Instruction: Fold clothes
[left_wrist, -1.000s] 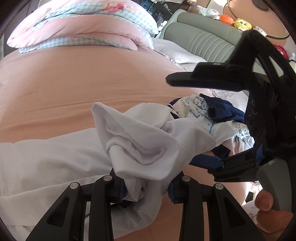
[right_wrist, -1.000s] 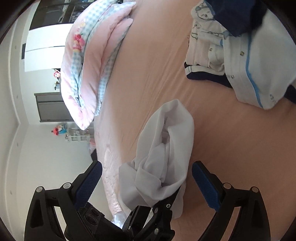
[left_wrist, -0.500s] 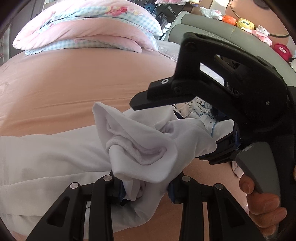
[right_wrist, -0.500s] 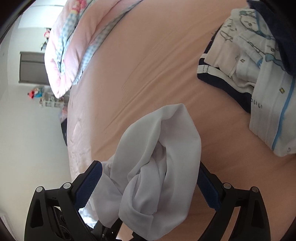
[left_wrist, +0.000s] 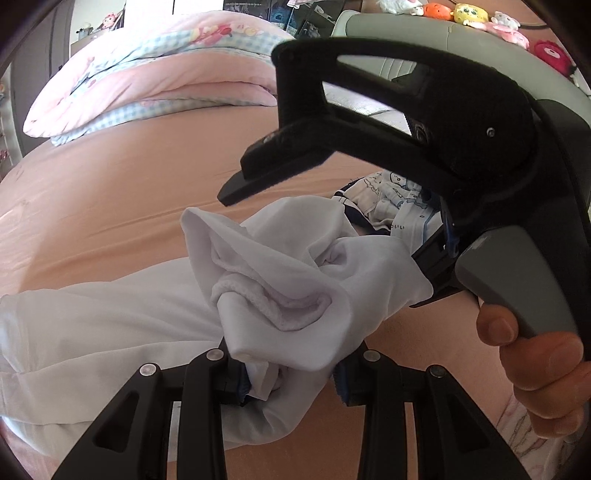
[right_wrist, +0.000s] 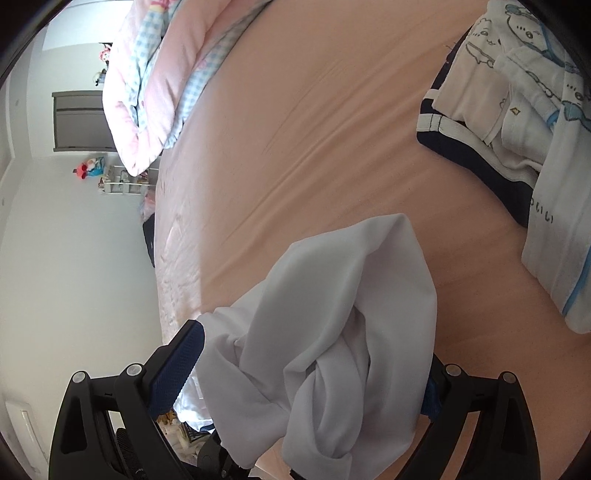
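White stretchy fabric is what both tools are dealing with here: the white garment (left_wrist: 280, 280) is bunched into a twisted wad at one end, and the rest of it trails flat across the peach bedsheet (left_wrist: 110, 192) off to the left of the left wrist view. The left gripper (left_wrist: 291, 373) is clamped on that wad, pads buried in the cloth. The right gripper (right_wrist: 306, 365) has its jaws standing wide with the wad sitting between them; the blue pad (right_wrist: 177, 365) on the left side is clear of the fabric, so I'd call it not gripping yet, just straddling. In the left view the same tool shows from the side, a person's hand (left_wrist: 535, 369) wrapped around its grey handle. My read is that this is a handover or second-grab step so the piece can be spread out. To do it well, I'd get the right jaws onto a single edge or the ribbed hem (left_wrist: 280, 314) rather than the whole knot, otherwise you just pull the tangle tighter. Then draw the two grips apart and shake it flat over the open sheet, keeping away from the pile of folded clothes (right_wrist: 517, 110) nearby and the pink quilt (left_wrist: 155, 85) at the far end.
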